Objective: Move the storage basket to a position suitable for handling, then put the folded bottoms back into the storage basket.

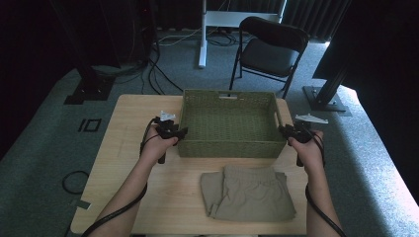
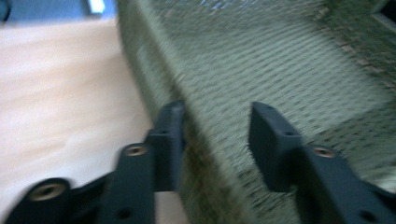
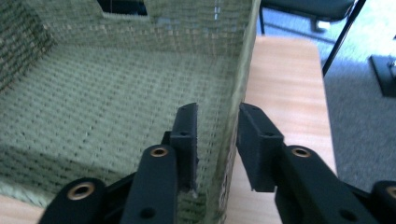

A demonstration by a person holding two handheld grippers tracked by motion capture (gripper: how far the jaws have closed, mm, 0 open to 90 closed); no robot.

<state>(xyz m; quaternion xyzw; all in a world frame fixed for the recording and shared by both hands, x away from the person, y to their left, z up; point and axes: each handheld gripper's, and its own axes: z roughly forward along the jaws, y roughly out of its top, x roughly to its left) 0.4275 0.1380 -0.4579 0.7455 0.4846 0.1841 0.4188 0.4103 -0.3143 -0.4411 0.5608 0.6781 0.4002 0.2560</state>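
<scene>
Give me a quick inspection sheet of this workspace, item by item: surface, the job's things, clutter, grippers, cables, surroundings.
Surface: light wooden table, bare at the left.
Job's things: green woven basket, empty, at the table's middle; folded khaki shorts in front of it.
Clutter: nothing seen.
Grippers: left gripper straddles the basket's left wall, jaws apart; right gripper straddles the right wall, gaps showing beside the pads.
Cables: black cable trails along each forearm; more lie on the floor behind.
Surroundings: grey carpet, black folding chair, white stand leg.
</scene>
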